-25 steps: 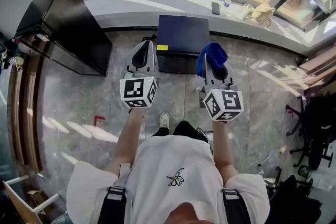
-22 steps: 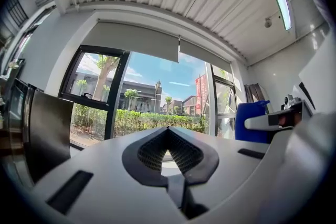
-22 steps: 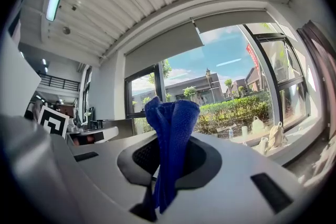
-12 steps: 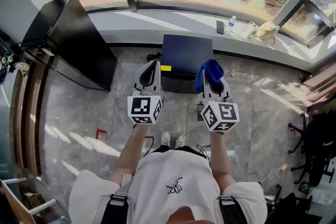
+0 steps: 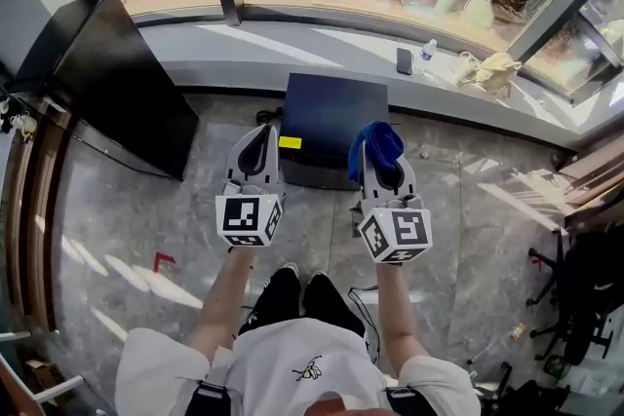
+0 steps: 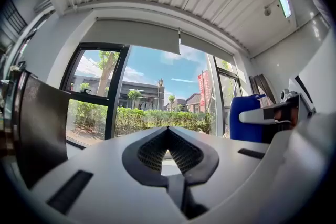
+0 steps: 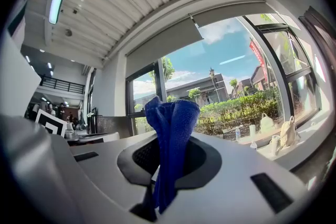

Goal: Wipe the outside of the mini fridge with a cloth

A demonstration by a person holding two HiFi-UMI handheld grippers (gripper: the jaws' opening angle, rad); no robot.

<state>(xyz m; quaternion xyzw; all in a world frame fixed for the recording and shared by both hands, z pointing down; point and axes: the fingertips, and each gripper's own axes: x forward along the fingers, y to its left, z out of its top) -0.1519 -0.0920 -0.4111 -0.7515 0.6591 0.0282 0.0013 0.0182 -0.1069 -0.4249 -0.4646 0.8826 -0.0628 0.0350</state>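
Observation:
A small dark-blue mini fridge (image 5: 327,122) stands on the floor under the window ledge, with a yellow sticker on its near left corner. My right gripper (image 5: 378,149) is shut on a blue cloth (image 5: 375,146), bunched over the fridge's near right corner; in the right gripper view the blue cloth (image 7: 168,144) sticks up between the shut jaws. My left gripper (image 5: 263,133) is shut and holds nothing, just left of the fridge's front. Its shut tips (image 6: 168,131) point up at the window in the left gripper view, where the blue cloth (image 6: 251,118) shows at right.
A tall black cabinet (image 5: 107,83) stands to the left. The window ledge (image 5: 244,39) carries a phone (image 5: 403,60), a bottle (image 5: 426,52) and a bag (image 5: 490,68). Black chairs (image 5: 585,278) crowd the right side. The floor is grey marble.
The person has stepped back a little and both grippers have drifted left and lower in the head view, still held level in front of the fridge. The cloth stays clamped.

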